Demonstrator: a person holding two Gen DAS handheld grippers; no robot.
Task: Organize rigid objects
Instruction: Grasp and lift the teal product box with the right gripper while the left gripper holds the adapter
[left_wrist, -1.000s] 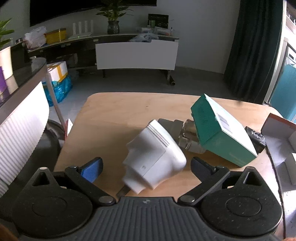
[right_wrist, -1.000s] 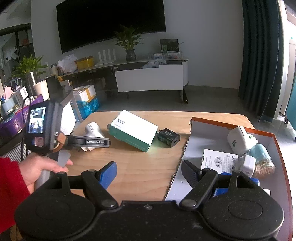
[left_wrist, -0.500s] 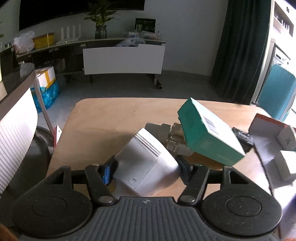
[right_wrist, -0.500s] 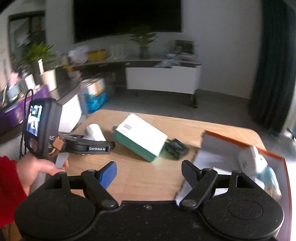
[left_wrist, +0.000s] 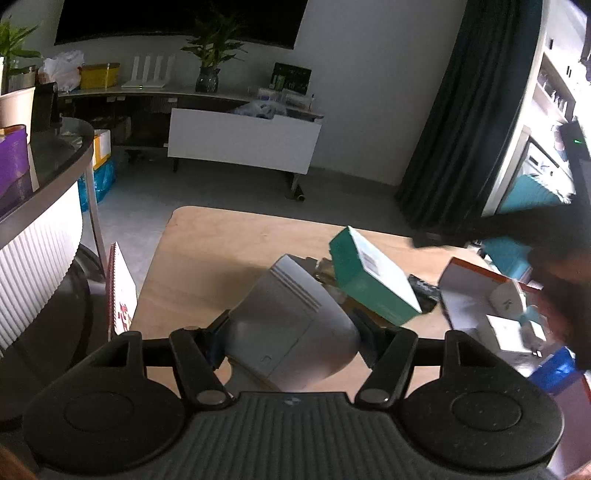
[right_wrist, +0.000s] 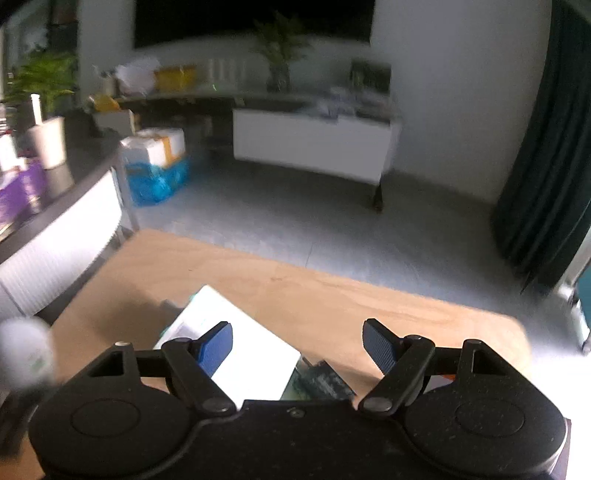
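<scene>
On our left, the left gripper (left_wrist: 291, 338) has its jaws closed against both sides of a white, rounded plastic device with a ribbed band (left_wrist: 291, 332), which looks lifted just clear of the light wooden table (left_wrist: 229, 254). Just beyond it lies a teal-sided cardboard box with a white top (left_wrist: 369, 284), tilted over something glassy we cannot identify, with a small black gadget (left_wrist: 424, 291) at its right end. Further right sits an open orange-edged cardboard tray (left_wrist: 476, 291) already holding small white boxes. The right gripper (right_wrist: 297, 341) hangs over the box with its jaws wide apart, holding nothing.

The device is smooth and bulbous, so we judge it could twist or slip out of the pads on the way to the tray. Both grippers working close together could collide, or nudge the propped box.

The table is pale plywood with rounded corners. Around it is a living room: grey floor, a low white media cabinet (left_wrist: 243, 142) with potted plants, a dark screen above, and dark green curtains (left_wrist: 461, 129) at right.
</scene>
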